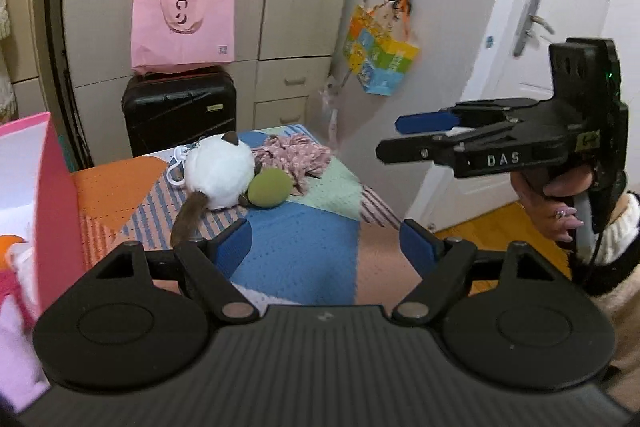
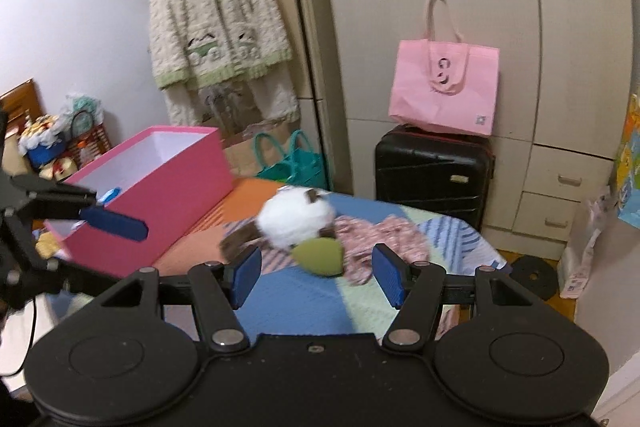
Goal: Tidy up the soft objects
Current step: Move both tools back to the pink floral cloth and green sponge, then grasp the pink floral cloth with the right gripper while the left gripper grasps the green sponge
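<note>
A white plush cat [image 1: 220,175] with brown ears and tail lies on the patchwork blanket [image 1: 304,247]. A green soft egg shape [image 1: 270,189] leans against it, and a pink floral cloth [image 1: 292,155] is crumpled just behind. My left gripper [image 1: 326,247] hovers short of them, open and empty. My right gripper [image 1: 394,137], held by a hand [image 1: 560,195], hangs to the right, jaws apart. In the right wrist view the right gripper [image 2: 318,277] is open in front of the plush cat [image 2: 292,223], egg [image 2: 318,255] and cloth [image 2: 384,239]. The left gripper [image 2: 116,213] shows at the left.
An open pink box [image 2: 160,195] stands on the blanket's left side, with soft items inside it. A black suitcase [image 2: 434,171] with a pink tote bag [image 2: 444,91] stands against the wardrobe behind. Teal bags [image 2: 292,163] and a hanging cardigan [image 2: 216,27] are beyond the box. A door [image 1: 520,67] is on the right.
</note>
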Motion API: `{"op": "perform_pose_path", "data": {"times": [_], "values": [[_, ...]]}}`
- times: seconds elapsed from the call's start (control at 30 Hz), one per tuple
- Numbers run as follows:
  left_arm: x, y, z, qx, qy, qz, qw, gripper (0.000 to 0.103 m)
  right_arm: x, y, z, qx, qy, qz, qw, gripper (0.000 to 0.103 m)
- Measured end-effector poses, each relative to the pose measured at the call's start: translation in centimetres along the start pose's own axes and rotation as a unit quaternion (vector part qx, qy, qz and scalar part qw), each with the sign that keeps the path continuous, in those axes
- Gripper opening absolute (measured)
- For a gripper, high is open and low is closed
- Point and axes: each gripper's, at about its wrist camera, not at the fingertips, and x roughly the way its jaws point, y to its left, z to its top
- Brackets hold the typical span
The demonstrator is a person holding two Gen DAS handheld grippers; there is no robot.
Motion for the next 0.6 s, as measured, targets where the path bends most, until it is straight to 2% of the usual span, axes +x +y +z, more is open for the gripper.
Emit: {"op": "perform_pose_path", "data": {"times": [0.13,0.33,0.6], "values": [[3.2,0.1,-0.2,-0.006,-0.009,0.03,0.9995,0.08,2.2,-1.7,-0.2,-0.008,-0.006,-0.024,1.0,0.067],[7.0,0.5,-0.2,0.008,-0.024,0.085,0.996,0.078,5.1,-5.0,-0.2,0.039,-0.024,0.012,0.999,0.069],[11.7,0.6,0.1,0.013,-0.011,0.113,0.9934,0.074,9.9,-7.1,-0.7,0.042,-0.025,0.01,0.999,0.072]]}}
